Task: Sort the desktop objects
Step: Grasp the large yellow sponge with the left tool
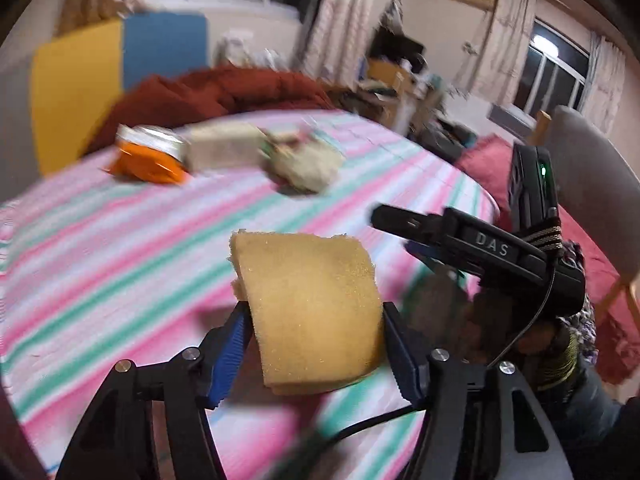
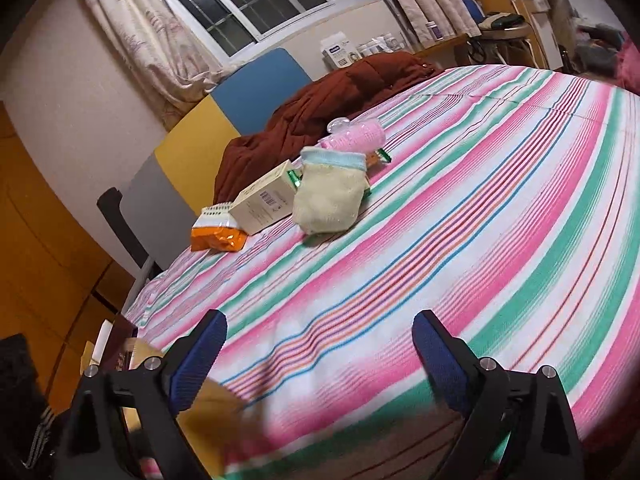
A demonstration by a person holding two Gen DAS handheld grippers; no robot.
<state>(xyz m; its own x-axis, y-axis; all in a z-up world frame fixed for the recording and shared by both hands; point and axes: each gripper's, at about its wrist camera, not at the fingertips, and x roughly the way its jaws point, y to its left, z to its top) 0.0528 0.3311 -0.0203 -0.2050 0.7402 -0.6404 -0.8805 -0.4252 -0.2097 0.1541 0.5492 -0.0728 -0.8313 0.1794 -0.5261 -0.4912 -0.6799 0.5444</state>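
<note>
Pink, green and white striped bedsheet point(image 2: 460, 208); curtained windows behind. Near far edge: orange snack packet point(image 2: 218, 234), cream cardboard box point(image 2: 264, 202), pale knitted pouch point(image 2: 328, 200), rust-brown quilt point(image 2: 312, 108). Left gripper point(image 1: 316, 320) raised above sheet, clamping yellow foam sponge point(image 1: 312, 308). Right gripper point(image 2: 320, 360) low, fingers wide, empty.

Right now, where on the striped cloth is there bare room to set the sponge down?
The wide stretch of striped cloth between the right gripper and the pouch is bare. The far-left end is crowded: orange packet, box, pouch, pink container.
</note>
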